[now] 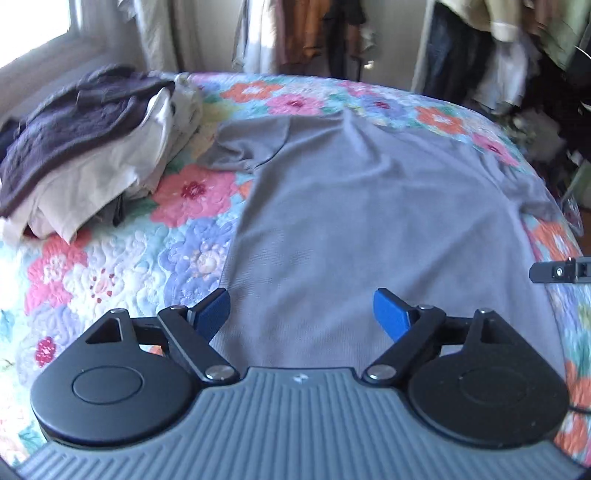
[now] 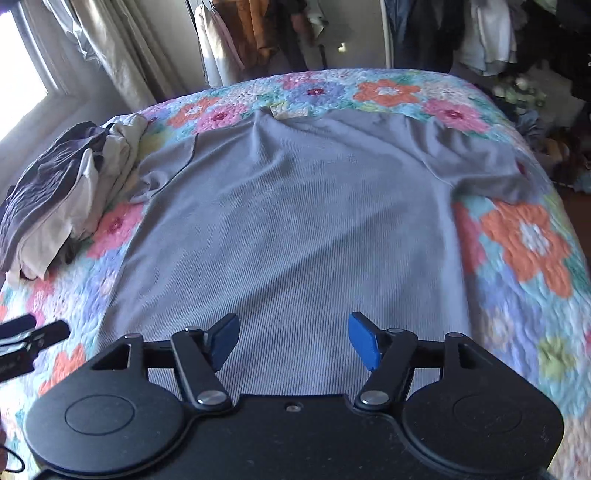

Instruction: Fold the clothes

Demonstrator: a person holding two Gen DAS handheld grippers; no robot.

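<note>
A grey T-shirt [image 1: 369, 206] lies spread flat on a floral quilt [image 1: 110, 266], collar at the far end, sleeves out to both sides. It also shows in the right wrist view [image 2: 295, 221]. My left gripper [image 1: 301, 314] is open and empty, hovering over the shirt's near hem on its left part. My right gripper [image 2: 293, 338] is open and empty over the near hem. A part of the right gripper [image 1: 561, 271] shows at the right edge of the left wrist view, and a part of the left gripper [image 2: 29, 343] at the left edge of the right wrist view.
A pile of clothes [image 1: 85, 147], dark purple on top of beige, sits on the bed's left side, also in the right wrist view [image 2: 62, 195]. Hanging clothes [image 1: 314, 33] and curtains [image 2: 110, 48] stand behind the bed. The quilt [image 2: 524, 243] drops off at the right.
</note>
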